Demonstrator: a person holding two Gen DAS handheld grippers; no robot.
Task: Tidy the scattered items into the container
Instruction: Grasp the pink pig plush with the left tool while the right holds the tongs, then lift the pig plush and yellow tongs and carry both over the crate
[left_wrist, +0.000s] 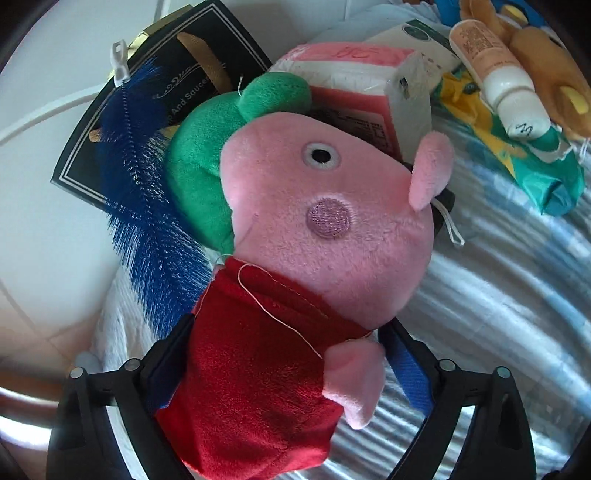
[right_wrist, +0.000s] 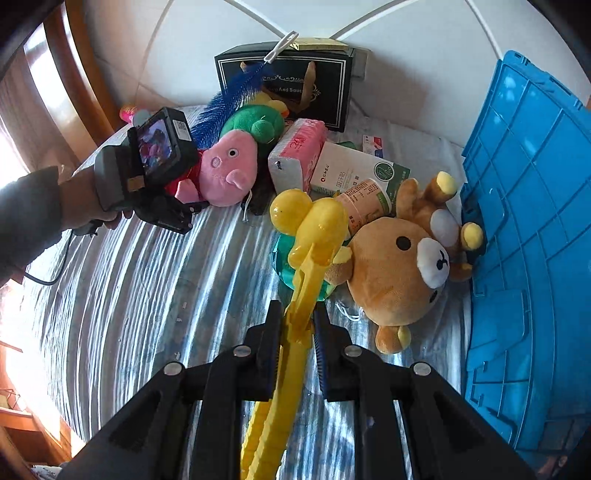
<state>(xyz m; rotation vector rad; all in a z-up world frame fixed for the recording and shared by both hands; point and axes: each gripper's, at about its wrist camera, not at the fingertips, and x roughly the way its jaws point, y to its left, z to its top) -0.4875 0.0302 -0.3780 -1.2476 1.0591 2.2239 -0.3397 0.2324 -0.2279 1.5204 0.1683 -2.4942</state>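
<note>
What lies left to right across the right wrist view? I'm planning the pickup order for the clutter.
Person's hand holding the left gripper → pink pig plush in a red dress → pink tissue pack → brown bear plush → blue plastic crate.

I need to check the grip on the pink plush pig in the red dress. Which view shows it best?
The left wrist view: the pink plush pig in the red dress fills it, body between the left gripper fingers. The right wrist view shows it small, partly hidden.
</note>
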